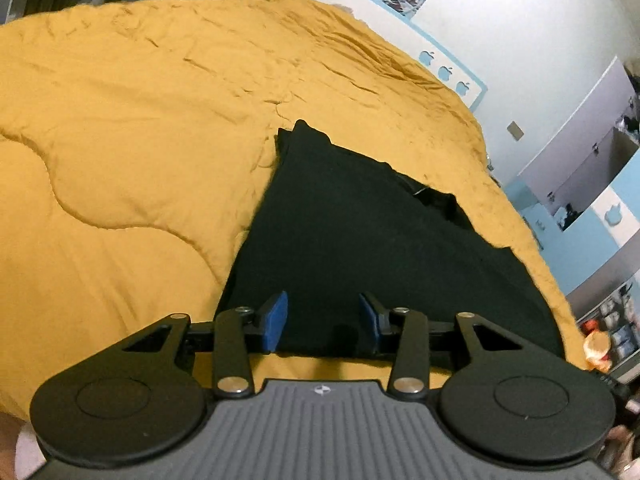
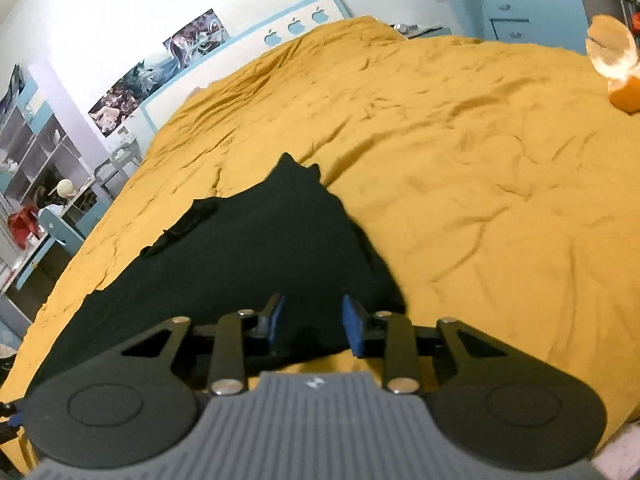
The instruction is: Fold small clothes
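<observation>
While black cloth garment [image 1: 360,240] hides its near hem behind both tools: left gripper [image 1: 323,322] parted, right gripper [image 2: 314,326] parted; orange blurred object [image 2: 618,68] cut off rightward.

1. A mustard-yellow quilted bedspread [image 1: 140,128] is covering the bed and filling most of both views, its surface creasing into shallow wrinkles.
2. A white headboard [image 2: 256,46] with a light-blue border is standing at the far end, showing three blue apple shapes [image 2: 295,26].
3. Art posters [image 2: 160,68] are hanging in a row on the pale wall [image 1: 520,20] above it.
4. Open shelving [image 2: 36,156] in blue and white is standing along the side, holding assorted small items too blurred to identify.
5. Blue cabinets [image 1: 580,208] are lining the other side.
6. Soft, even light is brightening the walls.
</observation>
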Demonstrator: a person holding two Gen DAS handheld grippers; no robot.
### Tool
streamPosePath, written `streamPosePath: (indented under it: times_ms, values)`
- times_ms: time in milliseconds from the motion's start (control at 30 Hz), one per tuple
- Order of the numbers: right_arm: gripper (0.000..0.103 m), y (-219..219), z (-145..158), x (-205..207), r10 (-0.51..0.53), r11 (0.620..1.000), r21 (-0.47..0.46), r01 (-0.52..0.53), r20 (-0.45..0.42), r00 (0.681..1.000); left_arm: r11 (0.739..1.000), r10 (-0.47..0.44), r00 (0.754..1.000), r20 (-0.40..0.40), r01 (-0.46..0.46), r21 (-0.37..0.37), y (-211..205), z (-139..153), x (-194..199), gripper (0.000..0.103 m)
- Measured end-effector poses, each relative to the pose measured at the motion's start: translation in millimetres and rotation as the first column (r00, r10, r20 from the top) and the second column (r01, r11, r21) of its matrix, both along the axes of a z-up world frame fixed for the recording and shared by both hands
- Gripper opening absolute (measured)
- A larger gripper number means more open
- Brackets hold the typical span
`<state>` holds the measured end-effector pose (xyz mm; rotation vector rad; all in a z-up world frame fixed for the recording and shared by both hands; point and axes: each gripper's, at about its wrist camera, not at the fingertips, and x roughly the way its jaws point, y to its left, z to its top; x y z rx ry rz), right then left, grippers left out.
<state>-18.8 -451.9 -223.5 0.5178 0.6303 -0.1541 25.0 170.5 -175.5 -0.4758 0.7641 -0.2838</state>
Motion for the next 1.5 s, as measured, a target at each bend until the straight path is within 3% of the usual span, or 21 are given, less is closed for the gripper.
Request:
streamPosePath:
  times_ms: [133, 233, 300, 433, 567, 733, 867, 1100, 1167, 1333, 1500]
  values:
    - [0.032, 7.4, 0.6, 9.5, 0.028, 0.997, -0.075, -0.03, -0.032, 0.999, 0.996, -0.029, 0.999, 0.027, 0.026, 0.082, -11.4, -1.9, 0.1, 0.05]
    - [0.031, 12.6, 8.5, 16.2, -0.01, 0.994, -0.113, 0.004, -0.058, 0.998, 0.999, -0.027, 0.999, 0.023, 0.026, 0.045, -4.8, -2.8, -2.0, 0.051]
    - [0.035, 33.9, 29.5, 2.9, -0.023, 0.974, -0.226, 0.025, 0.012, 1.0, 1.0, -0.026, 1.0, 0.015, 0.026, 0.01, 0.5, -3.8, 0.0, 0.051]
    - [0.039, 77.7, 66.2, 30.1, 0.153, 0.953, -0.277, -0.124, 0.084, 0.985, 0.999, -0.021, 1.0, 0.015, 0.022, -0.029, 5.1, -7.4, 1.1, 0.051]
    - [0.039, 131.9, 72.4, 91.8, 0.302, 0.919, -0.294, -0.264, 0.091, 0.949, 0.999, -0.026, 0.999, 0.028, 0.027, -0.028, 4.4, -8.0, 0.0, 0.052]
    - [0.022, 197.3, 43.4, 195.8, 0.321, 0.871, -0.396, -0.292, 0.008, 0.947, 0.996, -0.027, 0.999, 0.025, 0.03, -0.089, 12.3, -12.2, 2.6, 0.052]
    - [0.021, 223.5, 14.4, 270.1, 0.279, 0.86, -0.424, -0.284, -0.076, 0.957, 0.986, -0.023, 1.0, 0.006, 0.024, -0.165, 21.5, -17.1, 6.4, 0.052]
    - [0.022, 231.0, -42.5, 368.0, 0.205, 0.82, -0.482, -0.308, -0.256, 0.945, 0.983, -0.026, 0.999, -0.026, 0.021, -0.181, 21.9, -14.5, 9.9, 0.052]
    - [0.022, 230.2, -54.5, 378.5, 0.196, 0.818, -0.472, -0.329, -0.308, 0.931, 0.985, -0.027, 0.999, -0.028, 0.022, -0.173, 20.4, -13.6, 9.7, 0.052]
    - [0.023, 226.0, -57.6, 363.6, 0.221, 0.834, -0.429, -0.346, -0.314, 0.923, 0.988, -0.041, 0.998, -0.037, 0.035, -0.151, 18.9, -11.4, 13.8, 0.052]
    - [0.023, 231.9, -49.0, 333.0, 0.274, 0.791, -0.467, -0.394, -0.306, 0.912, 0.994, -0.05, 0.997, -0.065, 0.043, -0.104, 12.2, -5.6, 19.5, 0.053]
